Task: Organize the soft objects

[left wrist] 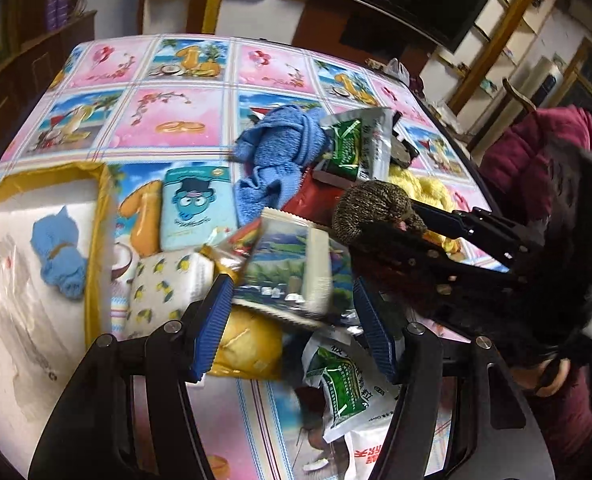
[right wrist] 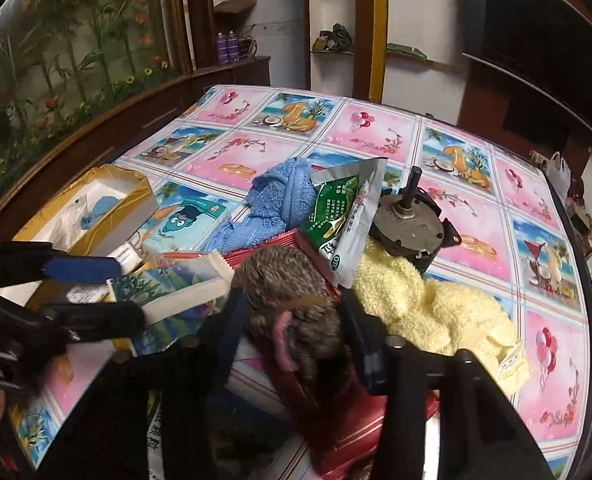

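My right gripper (right wrist: 294, 324) is shut on a brown knitted roll (right wrist: 284, 280) with a pink lining, which lies on a red packet (right wrist: 347, 420). In the left wrist view the right gripper (left wrist: 383, 224) comes in from the right, holding the roll (left wrist: 375, 204). My left gripper (left wrist: 292, 284) is open, its blue pads (left wrist: 212, 328) either side of a landscape-print packet (left wrist: 288, 256) with small gaps. A blue towel (left wrist: 280, 148) and a yellow towel (right wrist: 427, 304) lie in the pile. A blue cloth (left wrist: 58, 256) sits in the white box (left wrist: 92, 240).
Green-and-silver sachets (left wrist: 355, 144) (left wrist: 343, 392), a cartoon-face tissue pack (left wrist: 194, 208), a lemon-print pack (left wrist: 164, 288) and a grey motor (right wrist: 407, 224) crowd the pile on the patterned tablecloth (right wrist: 375, 132). A person in a maroon jacket (left wrist: 535, 160) stands at the right.
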`<state>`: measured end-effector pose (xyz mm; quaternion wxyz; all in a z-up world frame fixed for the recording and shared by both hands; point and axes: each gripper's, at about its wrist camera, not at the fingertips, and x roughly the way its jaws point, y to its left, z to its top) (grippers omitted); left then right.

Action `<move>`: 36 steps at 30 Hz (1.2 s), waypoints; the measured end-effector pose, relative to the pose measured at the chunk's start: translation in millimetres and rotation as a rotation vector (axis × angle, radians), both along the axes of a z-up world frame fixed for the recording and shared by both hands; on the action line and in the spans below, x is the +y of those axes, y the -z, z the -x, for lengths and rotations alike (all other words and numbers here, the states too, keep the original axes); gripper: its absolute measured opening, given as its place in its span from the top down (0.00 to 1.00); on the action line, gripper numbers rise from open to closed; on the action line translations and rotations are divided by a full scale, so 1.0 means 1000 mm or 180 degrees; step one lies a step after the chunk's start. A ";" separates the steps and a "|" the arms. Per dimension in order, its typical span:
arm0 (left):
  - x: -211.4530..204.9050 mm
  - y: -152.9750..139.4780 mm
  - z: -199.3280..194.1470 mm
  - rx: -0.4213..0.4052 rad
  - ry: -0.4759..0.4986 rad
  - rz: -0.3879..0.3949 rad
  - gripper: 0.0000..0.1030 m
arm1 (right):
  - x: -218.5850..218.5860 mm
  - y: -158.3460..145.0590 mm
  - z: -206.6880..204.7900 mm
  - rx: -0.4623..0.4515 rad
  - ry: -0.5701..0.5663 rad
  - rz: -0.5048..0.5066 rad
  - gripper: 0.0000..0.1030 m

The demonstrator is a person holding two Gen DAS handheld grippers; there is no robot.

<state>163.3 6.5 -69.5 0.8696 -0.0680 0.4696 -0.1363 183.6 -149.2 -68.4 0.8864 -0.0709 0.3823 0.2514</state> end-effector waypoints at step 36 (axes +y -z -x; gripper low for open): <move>-0.092 0.040 0.130 -0.0110 0.1653 -0.0921 0.44 | -0.148 0.001 0.077 0.0500 0.0499 -0.1291 0.60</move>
